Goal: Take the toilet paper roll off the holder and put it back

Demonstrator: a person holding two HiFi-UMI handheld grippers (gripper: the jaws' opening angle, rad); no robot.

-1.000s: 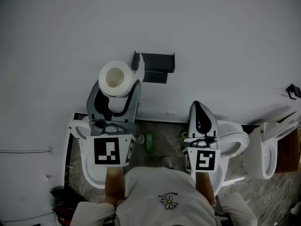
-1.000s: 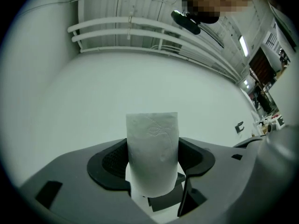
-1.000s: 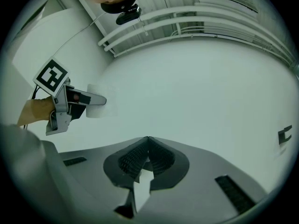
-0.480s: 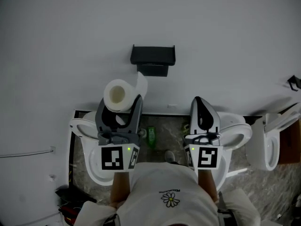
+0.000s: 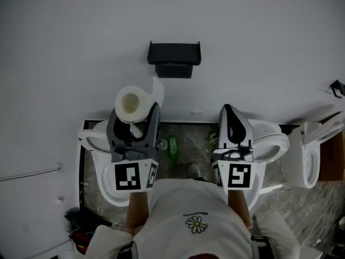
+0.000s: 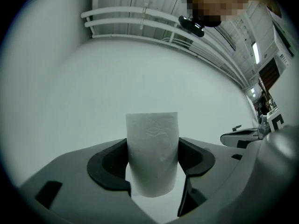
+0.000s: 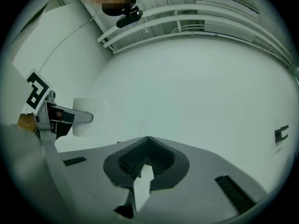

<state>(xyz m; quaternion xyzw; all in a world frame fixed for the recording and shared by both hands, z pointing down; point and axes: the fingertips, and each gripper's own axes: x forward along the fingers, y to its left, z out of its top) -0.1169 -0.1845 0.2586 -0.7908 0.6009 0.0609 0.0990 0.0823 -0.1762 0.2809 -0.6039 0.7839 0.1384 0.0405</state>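
Observation:
My left gripper (image 5: 133,111) is shut on a white toilet paper roll (image 5: 132,104), held off the wall with its hollow core facing up at me. In the left gripper view the toilet paper roll (image 6: 152,153) stands upright, squeezed between both jaws. A loose tail of paper (image 5: 158,90) rises from the roll toward the black wall holder (image 5: 174,59), which hangs on the white wall up and to the right of the roll. My right gripper (image 5: 233,120) is shut with nothing in it, right of the roll and below the holder. From the right gripper view the toilet paper roll (image 7: 84,124) shows at the left.
Two white toilets (image 5: 92,150) (image 5: 269,144) stand under my grippers on a marbled floor. A green bottle (image 5: 171,147) lies between them. A third white fixture (image 5: 303,158) sits at the right. A black bracket (image 5: 337,88) is on the wall far right.
My left gripper has drawn the roll down and away from the holder, and the paper tail has stretched out. The right gripper has shifted only slightly.

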